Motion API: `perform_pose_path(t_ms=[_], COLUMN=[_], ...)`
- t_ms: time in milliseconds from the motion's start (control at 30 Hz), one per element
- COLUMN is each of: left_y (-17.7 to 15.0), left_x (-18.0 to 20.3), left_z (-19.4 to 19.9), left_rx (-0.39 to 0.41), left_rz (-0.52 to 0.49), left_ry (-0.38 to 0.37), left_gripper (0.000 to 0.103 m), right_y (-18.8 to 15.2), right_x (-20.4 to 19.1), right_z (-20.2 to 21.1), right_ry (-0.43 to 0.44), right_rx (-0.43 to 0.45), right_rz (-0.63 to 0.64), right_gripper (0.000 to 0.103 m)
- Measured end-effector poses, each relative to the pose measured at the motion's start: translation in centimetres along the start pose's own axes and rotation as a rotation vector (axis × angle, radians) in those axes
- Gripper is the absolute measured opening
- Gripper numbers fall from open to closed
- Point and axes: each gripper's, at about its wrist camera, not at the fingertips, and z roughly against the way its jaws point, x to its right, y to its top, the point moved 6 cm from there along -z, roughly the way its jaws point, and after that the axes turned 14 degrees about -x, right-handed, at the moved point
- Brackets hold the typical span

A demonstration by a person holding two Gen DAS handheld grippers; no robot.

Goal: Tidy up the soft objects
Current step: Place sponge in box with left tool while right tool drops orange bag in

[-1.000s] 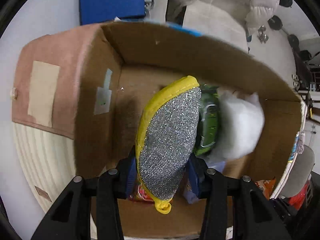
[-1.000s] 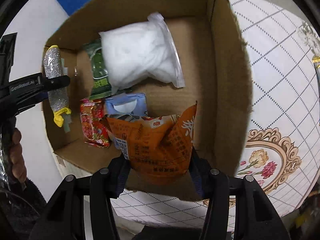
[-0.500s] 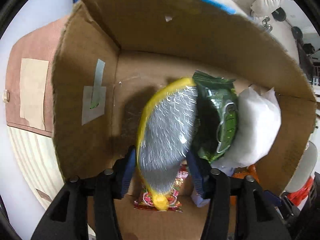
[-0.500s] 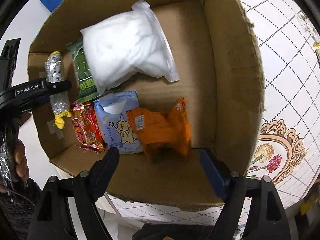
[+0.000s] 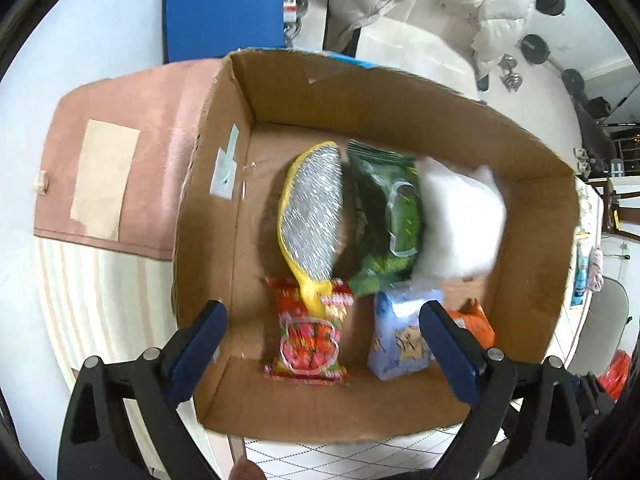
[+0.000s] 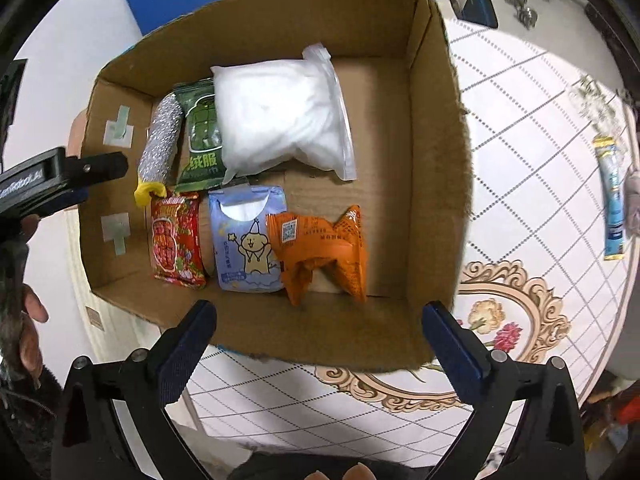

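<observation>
An open cardboard box (image 5: 316, 92) (image 6: 440, 168) holds several soft items. A silver scrubber with a yellow rim (image 5: 314, 212) (image 6: 160, 142) leans beside a green packet (image 5: 390, 216) (image 6: 200, 136) and a white stuffed bag (image 5: 460, 220) (image 6: 280, 120). A red packet (image 5: 310, 336) (image 6: 176, 240), a blue tissue pack (image 5: 400, 340) (image 6: 248, 240) and an orange packet (image 5: 472, 322) (image 6: 320, 248) lie in front. My left gripper (image 5: 322, 354) is open and empty above the box's near edge. My right gripper (image 6: 320, 354) is open and empty at its near wall.
The box stands on a white tablecloth with a diamond grid and floral print (image 6: 532, 208). A pink box flap (image 5: 120, 168) hangs at the left. A blue tube (image 6: 612, 204) lies at the cloth's right edge. A blue panel (image 5: 224, 4) stands behind.
My left gripper has opened, released the silver scrubber into the box and pulled back. My right gripper has opened, dropped the orange packet in the box and drawn back.
</observation>
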Motion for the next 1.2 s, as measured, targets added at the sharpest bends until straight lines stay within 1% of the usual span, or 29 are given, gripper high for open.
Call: perform_pose_path(t_ms=[100, 200, 233, 300, 400, 467, 533, 600, 700, 800, 900, 1033, 1133, 1200], left_y=[-2.7, -5.2, -5.8, -6.7, -9.1, -10.0, -11.3, -12.5, -14.0, -15.2, -16.0, -16.7, -17.0, -16.9], left_x=[0.7, 1.3, 2.0, 2.9, 3.8, 4.6, 4.8, 4.9, 5.0, 5.1, 5.3, 6.2, 7.8, 9.3], left_z=[1.3, 2.7, 3.0, 3.7, 4.8, 5.2, 5.8, 6.4, 7.5, 8.7, 9.6, 10.5, 11.0, 11.2], left_rx=[0.055, 0.126, 0.15, 0.187, 0.244, 0.281, 0.309, 0.327, 0.365, 0.415, 0.439, 0.452, 0.456, 0.459], left_rz=[-0.021, -0.035, -0.035, -0.038, -0.041, -0.04, -0.041, -0.035, -0.028, -0.019, -0.015, -0.016, -0.027, -0.046], left_ry=[0.019, 0.035, 0.039, 0.041, 0.039, 0.06, 0.072, 0.068, 0.08, 0.093, 0.089, 0.076, 0.071, 0.081], left_gripper=[0.1, 0.101, 0.101, 0.101, 0.101, 0.101, 0.101, 0.101, 0.101, 0.103, 0.103, 0.103, 0.103, 0.103], right_y=[-1.1, -2.6, -3.1, -4.3, -6.0, -6.8, -8.0, -9.2, -11.0, -12.3, -13.4, -14.4, -14.7, -14.6], right_x=[-0.1, 0.4, 0.6, 0.7, 0.8, 0.8, 0.8, 0.8, 0.6, 0.5, 0.4, 0.6, 1.1, 2.1], right_z=[0.5, 1.2, 1.5, 2.4, 4.1, 5.1, 6.4, 7.5, 9.1, 10.0, 10.8, 11.7, 12.3, 12.5], right_ry=[-0.011, -0.023, -0.027, -0.041, -0.063, -0.069, -0.076, -0.076, -0.074, -0.074, -0.066, -0.042, -0.026, 0.0], right_rx=[0.025, 0.05, 0.059, 0.094, 0.153, 0.188, 0.23, 0.265, 0.31, 0.336, 0.353, 0.37, 0.381, 0.376], right_rz=[0.01, -0.002, -0.002, 0.001, 0.007, 0.01, 0.012, 0.014, 0.027, 0.042, 0.054, 0.069, 0.071, 0.065], right_gripper=[0.103, 0.103, 0.103, 0.103, 0.103, 0.103, 0.103, 0.103, 0.103, 0.103, 0.103, 0.103, 0.103, 0.103])
